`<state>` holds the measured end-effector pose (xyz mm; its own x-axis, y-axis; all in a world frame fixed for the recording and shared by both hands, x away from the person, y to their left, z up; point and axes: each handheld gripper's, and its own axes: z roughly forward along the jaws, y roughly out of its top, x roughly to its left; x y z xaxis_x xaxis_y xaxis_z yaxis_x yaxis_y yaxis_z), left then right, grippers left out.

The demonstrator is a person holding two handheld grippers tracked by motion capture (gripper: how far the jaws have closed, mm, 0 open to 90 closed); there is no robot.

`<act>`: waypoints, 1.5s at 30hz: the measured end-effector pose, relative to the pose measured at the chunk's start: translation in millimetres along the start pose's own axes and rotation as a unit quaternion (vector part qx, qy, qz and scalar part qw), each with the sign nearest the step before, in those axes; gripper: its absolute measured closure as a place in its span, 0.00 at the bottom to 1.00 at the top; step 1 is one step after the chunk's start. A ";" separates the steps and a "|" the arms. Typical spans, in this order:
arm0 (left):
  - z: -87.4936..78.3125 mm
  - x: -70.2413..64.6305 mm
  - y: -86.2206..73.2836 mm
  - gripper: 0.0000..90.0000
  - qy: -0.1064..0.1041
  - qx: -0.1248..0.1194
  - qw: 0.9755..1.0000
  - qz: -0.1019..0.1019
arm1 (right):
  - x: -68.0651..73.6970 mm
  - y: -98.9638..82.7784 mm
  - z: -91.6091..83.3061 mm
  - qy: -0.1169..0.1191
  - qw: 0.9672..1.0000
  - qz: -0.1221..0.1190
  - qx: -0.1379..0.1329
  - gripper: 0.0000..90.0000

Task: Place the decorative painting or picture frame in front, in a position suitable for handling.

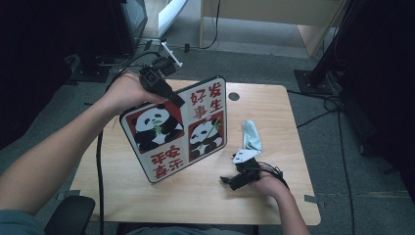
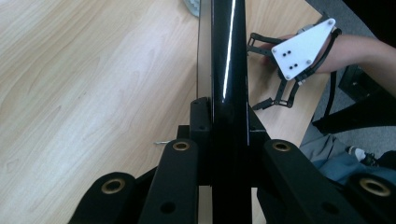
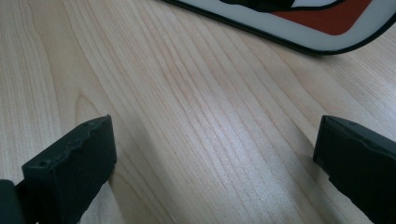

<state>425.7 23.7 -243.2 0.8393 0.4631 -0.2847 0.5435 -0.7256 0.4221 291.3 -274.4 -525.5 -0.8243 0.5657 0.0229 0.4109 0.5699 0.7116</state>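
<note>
A flat panda board [image 1: 181, 129] with red Chinese characters stands tilted on the wooden table [image 1: 274, 112], its lower edge on the tabletop. My left gripper [image 1: 171, 95] is shut on the board's top edge. In the left gripper view the board's black edge [image 2: 228, 70] runs straight up between the jaws. My right gripper [image 1: 234, 178] rests low on the table at the front right, open, with bare wood between its fingers [image 3: 74, 158]. The board's white and red corner [image 3: 299, 23] lies beyond it in the right gripper view.
A pale blue-green cloth [image 1: 251, 136] lies on the table right of the board. A round hole [image 1: 234, 96] marks the table's far side. A black chair part [image 1: 68, 215] sits at the front left. Cables and stands cover the floor around the table.
</note>
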 end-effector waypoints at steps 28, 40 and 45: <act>-15.2 13.0 -9.0 0.60 -0.001 -0.043 0.999 0.018 | -0.9 0.7 0.8 0.001 1.000 -0.003 -0.001 0.00; -30.9 14.0 -34.8 0.49 0.021 -0.069 0.997 0.036 | -4.0 2.4 2.1 0.007 1.000 -0.007 0.000 0.00; -35.5 14.8 -43.4 0.46 0.029 -0.081 0.996 0.040 | -4.4 3.1 2.8 0.006 1.000 -0.004 0.000 0.00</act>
<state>414.9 80.1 -235.1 0.8771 0.4381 -0.1968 0.4650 -0.6724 0.5758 297.3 -273.5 -525.4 -0.8323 0.5538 0.0254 0.4041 0.5747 0.7116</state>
